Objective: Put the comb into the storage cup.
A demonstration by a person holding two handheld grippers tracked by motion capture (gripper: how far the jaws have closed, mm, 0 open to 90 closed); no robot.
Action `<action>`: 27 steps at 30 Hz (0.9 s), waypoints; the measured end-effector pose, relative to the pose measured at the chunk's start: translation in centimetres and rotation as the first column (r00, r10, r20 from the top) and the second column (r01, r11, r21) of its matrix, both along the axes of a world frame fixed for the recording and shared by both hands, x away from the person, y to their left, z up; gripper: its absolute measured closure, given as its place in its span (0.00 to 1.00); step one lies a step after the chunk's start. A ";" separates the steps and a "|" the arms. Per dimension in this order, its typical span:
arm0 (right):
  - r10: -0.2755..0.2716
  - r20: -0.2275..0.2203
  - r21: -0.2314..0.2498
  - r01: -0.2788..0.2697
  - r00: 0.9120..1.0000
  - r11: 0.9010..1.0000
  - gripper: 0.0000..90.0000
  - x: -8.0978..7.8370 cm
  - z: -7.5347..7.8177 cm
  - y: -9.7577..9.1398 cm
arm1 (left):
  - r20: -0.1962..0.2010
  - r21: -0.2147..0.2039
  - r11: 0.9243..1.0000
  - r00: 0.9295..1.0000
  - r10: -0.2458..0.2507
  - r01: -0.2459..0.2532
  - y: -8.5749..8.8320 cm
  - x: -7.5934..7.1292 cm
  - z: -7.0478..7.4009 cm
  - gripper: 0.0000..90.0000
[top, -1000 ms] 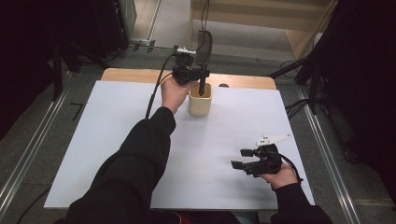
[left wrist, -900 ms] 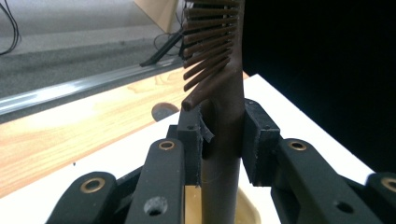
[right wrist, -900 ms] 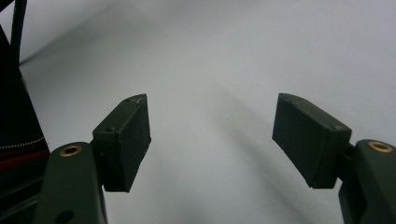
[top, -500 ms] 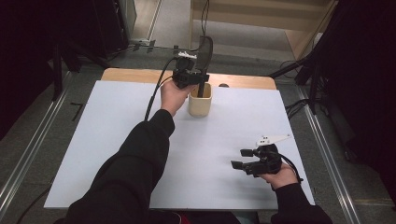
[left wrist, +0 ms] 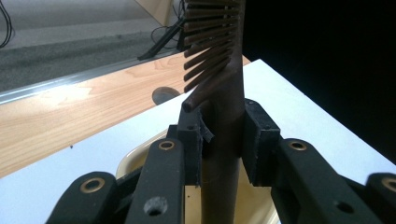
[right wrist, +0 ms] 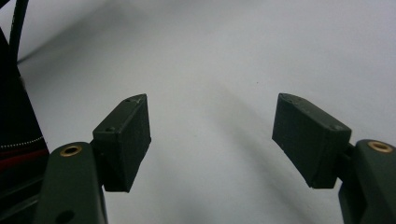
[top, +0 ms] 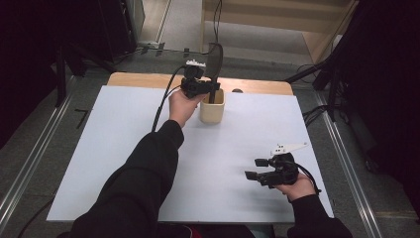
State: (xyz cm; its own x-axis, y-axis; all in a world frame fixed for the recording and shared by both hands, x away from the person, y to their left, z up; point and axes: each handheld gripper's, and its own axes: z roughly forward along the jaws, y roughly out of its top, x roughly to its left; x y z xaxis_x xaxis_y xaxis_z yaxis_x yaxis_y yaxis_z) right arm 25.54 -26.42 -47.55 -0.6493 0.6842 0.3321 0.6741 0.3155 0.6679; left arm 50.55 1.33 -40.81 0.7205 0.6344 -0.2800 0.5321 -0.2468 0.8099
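A dark slotted spatula (top: pixel 215 60) stands upright with its lower end inside a cream cup (top: pixel 212 113) at the back of the white table. My left gripper (top: pixel 210 90) is shut on the spatula's shaft just above the cup's rim. In the left gripper view the two pads (left wrist: pixel 261 140) press on the brown shaft (left wrist: pixel 224 84), the slotted head rises above them, and the cup (left wrist: pixel 140 156) shows below. My right gripper (top: pixel 254 168) rests low over the table's front right, open and with nothing between its fingers (right wrist: pixel 126 140).
The white table sheet (top: pixel 119 139) covers a wooden top whose far strip (top: pixel 143 79) shows behind the cup. Metal rails (top: pixel 29 163) run along both sides, with cables on the floor beyond. A sleeved left arm crosses the middle of the table.
My left gripper has sunk a little with the spatula, whose head now stands lower over the cup. The right gripper has not moved.
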 end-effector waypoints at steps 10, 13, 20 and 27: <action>0.001 0.000 -0.002 -0.001 1.000 1.000 0.29 0.0 0.0 0.0 | -0.003 0.009 1.000 1.000 0.017 -0.017 0.3 0.0 -1.0 0.80; 0.001 0.000 -0.004 -0.001 1.000 1.000 0.29 0.0 0.0 0.1 | -0.007 0.019 1.000 1.000 0.015 -0.015 0.3 0.0 -1.2 0.80; 0.010 0.000 -0.008 -0.010 1.000 1.000 0.29 0.0 -0.1 0.1 | -0.015 0.041 0.999 1.000 0.014 -0.013 0.1 -0.1 -1.8 0.80; 0.009 -0.002 -0.007 -0.009 1.000 1.000 0.29 0.0 -0.1 0.1 | -0.016 0.049 0.999 1.000 0.015 -0.014 -0.1 -0.1 -2.1 0.80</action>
State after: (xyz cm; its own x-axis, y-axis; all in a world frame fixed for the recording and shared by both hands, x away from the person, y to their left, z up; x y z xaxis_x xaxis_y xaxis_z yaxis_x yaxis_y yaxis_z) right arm 25.52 -26.30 -47.62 -0.6550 0.6805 0.3284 0.6723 0.3266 0.6643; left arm 50.42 1.25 -42.89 0.7067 0.6580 -0.2600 0.5489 -0.2780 0.7883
